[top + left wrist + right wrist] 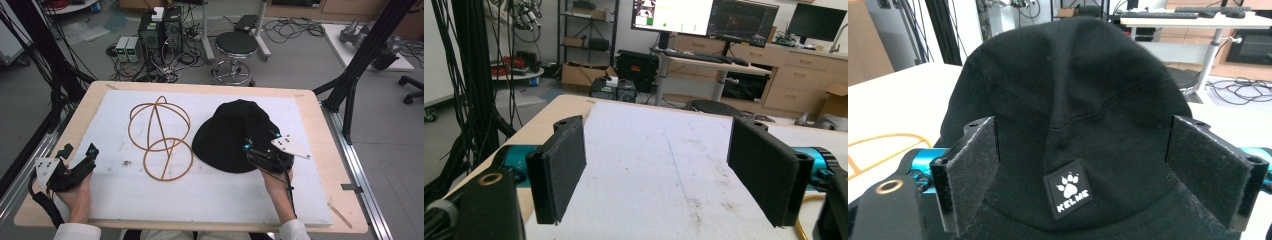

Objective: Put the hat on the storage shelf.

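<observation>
High view puts the person's two hands at the near edge of the bench point(310, 107), each with a claw. Left claw point(79, 152) sits well to the left of the hat, over the near left part of the white mat point(210, 192); in the left gripper view its jaws are spread wide with nothing but bare mat between them, and a bit of the wire frame shows at the lower right. Right claw point(260, 141) is at the near right brim of the hat point(227, 130). In the right gripper view the right claw point(1083, 167) has its jaws spread, one on each side of the hat's crown, low over the brim, with the paw-print label point(1068, 189) midway between them; I cannot tell whether the pads touch the cloth. Hat lies crown up on the mat, right of centre. Just left of the hat lies the wire frame point(161, 137), a gold-coloured ball of rings on a round base ring, tipped over on the mat. Beyond the bench, behind the hat, stands a stool point(236, 47) on the floor.
</observation>
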The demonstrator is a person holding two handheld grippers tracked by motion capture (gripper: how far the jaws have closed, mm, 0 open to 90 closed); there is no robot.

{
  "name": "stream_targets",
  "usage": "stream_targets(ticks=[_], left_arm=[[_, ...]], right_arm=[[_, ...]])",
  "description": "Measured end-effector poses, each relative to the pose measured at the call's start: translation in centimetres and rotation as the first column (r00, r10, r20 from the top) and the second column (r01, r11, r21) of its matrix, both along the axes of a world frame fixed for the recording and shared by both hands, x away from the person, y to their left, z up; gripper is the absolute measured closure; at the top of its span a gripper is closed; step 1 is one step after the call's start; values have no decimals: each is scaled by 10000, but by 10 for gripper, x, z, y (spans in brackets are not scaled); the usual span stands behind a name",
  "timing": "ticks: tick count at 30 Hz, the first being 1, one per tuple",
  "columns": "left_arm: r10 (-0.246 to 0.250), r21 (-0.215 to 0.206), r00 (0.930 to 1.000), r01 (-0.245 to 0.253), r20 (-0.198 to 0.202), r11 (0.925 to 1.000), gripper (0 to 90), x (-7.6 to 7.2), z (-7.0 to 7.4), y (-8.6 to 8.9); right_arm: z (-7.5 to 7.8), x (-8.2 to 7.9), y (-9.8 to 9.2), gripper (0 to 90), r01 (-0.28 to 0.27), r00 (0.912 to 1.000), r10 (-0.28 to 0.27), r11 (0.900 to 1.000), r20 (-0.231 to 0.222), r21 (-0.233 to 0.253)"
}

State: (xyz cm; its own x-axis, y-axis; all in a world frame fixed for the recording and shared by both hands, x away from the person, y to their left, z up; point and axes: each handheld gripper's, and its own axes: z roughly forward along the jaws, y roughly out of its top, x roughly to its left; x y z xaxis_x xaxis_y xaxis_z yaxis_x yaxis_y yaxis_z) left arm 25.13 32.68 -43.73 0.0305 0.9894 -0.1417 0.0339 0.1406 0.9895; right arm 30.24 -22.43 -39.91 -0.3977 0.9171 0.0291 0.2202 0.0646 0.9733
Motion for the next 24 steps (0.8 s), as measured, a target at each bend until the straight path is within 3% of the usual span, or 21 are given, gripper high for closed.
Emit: stream_targets(ticks=[9, 14, 17, 24], left_arm=[[-36, 39, 10000, 36, 7, 10000, 237, 1, 0, 0], [-12, 18, 10000, 12, 22, 10000, 237, 0, 0, 0], [0, 40, 10000, 0, 30, 10000, 237, 0, 0, 1], [19, 0, 10000, -19, 38, 10000, 237, 0, 0, 2]], right_arm=[[-3, 19, 24, 135, -24, 10000, 23, 9997, -26, -233], [-5, 34, 40, 135, -121, 9999, 122, 9999, 98, -111], [-9, 40, 46, 135, -1, 9999, 5, 9994, 117, -356], [-18, 53, 48, 182, 371, 9989, -380, 9987, -266, -343]])
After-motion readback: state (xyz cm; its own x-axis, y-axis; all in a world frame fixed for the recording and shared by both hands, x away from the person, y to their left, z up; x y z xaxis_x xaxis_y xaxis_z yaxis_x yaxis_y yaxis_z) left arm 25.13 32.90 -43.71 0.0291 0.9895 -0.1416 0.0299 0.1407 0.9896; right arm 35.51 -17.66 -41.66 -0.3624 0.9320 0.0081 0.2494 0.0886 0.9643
